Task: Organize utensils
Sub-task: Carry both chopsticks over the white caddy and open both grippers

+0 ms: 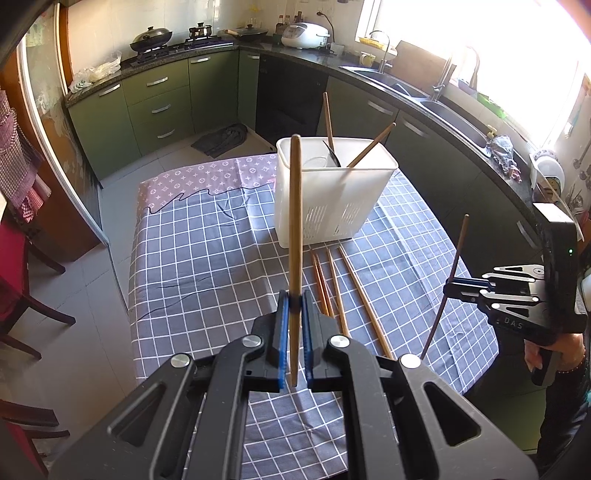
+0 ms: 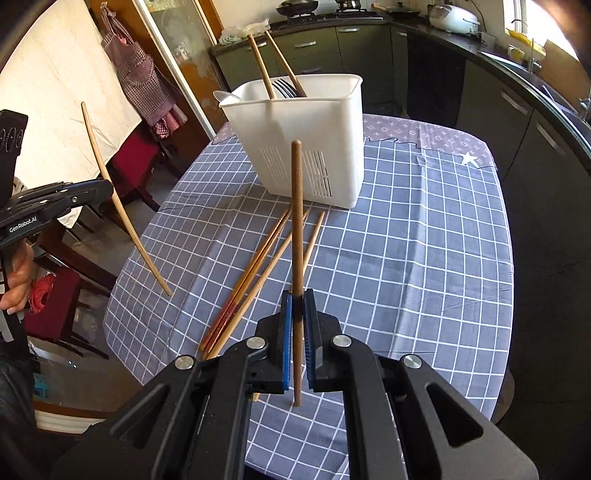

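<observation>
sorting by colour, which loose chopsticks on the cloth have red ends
The pair of chopsticks farthest toward the left gripper; their near ends are red-patterned, the other loose ones plain.

daylight poured through the window (image 1: pixel 480 44), blown out to white glare at upper right. the tablecloth (image 1: pixel 207 251) was evenly lit and sharp. fisheye bending curved the counters (image 1: pixel 424 88); corners fell dark.

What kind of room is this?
It looks like a home kitchen. There is a stove with a wok on it, a rice cooker on the counter, and a sink under the window.
</observation>
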Demonstrator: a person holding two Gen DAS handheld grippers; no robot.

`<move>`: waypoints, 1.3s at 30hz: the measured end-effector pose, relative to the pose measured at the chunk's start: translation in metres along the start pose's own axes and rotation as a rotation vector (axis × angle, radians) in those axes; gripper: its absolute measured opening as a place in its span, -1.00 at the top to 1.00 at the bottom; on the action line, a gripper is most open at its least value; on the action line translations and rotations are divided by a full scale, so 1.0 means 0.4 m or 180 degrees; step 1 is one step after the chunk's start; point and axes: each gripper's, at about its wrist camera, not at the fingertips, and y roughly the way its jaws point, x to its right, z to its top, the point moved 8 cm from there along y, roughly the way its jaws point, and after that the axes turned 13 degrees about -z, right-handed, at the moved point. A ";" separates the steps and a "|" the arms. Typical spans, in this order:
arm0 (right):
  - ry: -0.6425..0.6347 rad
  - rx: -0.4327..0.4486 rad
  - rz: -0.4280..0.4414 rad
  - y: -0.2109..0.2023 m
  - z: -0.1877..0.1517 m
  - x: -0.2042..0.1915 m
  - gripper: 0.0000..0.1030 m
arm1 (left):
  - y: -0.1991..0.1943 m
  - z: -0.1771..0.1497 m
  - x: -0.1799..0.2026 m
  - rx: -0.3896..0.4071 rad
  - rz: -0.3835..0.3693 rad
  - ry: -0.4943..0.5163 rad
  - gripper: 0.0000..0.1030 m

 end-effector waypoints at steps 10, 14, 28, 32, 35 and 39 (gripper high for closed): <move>0.0049 0.0337 0.0078 -0.098 0.057 0.019 0.87 | -0.048 0.054 0.024 0.0154 -0.0016 0.0036 0.87; 0.0081 0.0559 0.0113 -0.186 0.126 0.028 0.87 | -0.101 0.126 0.055 0.0348 -0.0049 0.0113 0.87; 0.0417 0.1490 0.0012 -0.415 0.473 0.085 0.87 | -0.214 0.466 0.124 0.1431 0.0113 0.0359 0.87; 0.0444 0.1503 -0.0113 -0.355 0.524 0.094 0.87 | -0.115 0.494 0.095 0.1336 0.0175 0.0333 0.87; 0.0442 0.1407 -0.0137 -0.281 0.536 0.091 0.87 | -0.041 0.498 0.067 0.1223 0.0173 0.0280 0.87; 0.0345 0.1232 -0.0129 -0.180 0.523 0.071 0.87 | 0.038 0.472 0.044 0.1025 0.0184 0.0254 0.87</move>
